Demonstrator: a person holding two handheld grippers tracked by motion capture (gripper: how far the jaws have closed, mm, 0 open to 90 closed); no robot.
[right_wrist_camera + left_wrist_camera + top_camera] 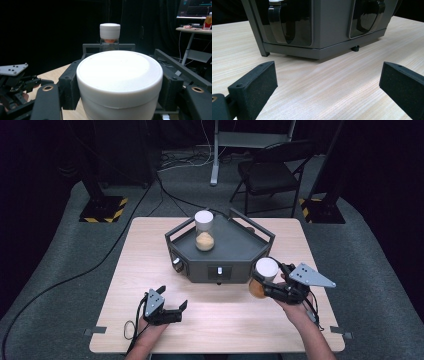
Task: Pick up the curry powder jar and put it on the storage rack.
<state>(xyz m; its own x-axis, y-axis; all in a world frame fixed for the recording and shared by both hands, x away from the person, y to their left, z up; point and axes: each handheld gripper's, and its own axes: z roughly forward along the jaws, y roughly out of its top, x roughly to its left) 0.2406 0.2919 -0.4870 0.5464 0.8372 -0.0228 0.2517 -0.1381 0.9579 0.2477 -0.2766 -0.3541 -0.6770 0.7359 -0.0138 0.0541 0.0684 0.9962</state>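
Dark curtains and grey carpet are surrounding the pale wooden table (pixel 150 270) I am working at, with a black folding chair (pixel 270 172) standing beyond its far edge. On the table's middle is sitting a dark grey angular metal tray with a low rail (pixel 220 252), and on it 1 clear cylindrical jar with a white lid and orange powder at its bottom (pixel 204 230) is standing upright. My right gripper (pixel 265 282) is clamping a 2nd jar of the same kind (pixel 263 276), its black pads pressing on both sides just under the white lid (pixel 119 72), holding it off the table just beside the tray's front right corner. From that gripper's view the standing jar (pixel 109 35) is lying straight ahead, past the rail (pixel 108 46), so I judge the coming move is turning on that line: the held jar is sitting in front and to the right of the tray floor, its long axis roughly upright, and the right hand is much the nearer one. My left gripper (pixel 172 305) is resting low near the table's front edge with its jaws spread wide and nothing between them, pointing at the tray's front wall (pixel 324 30).
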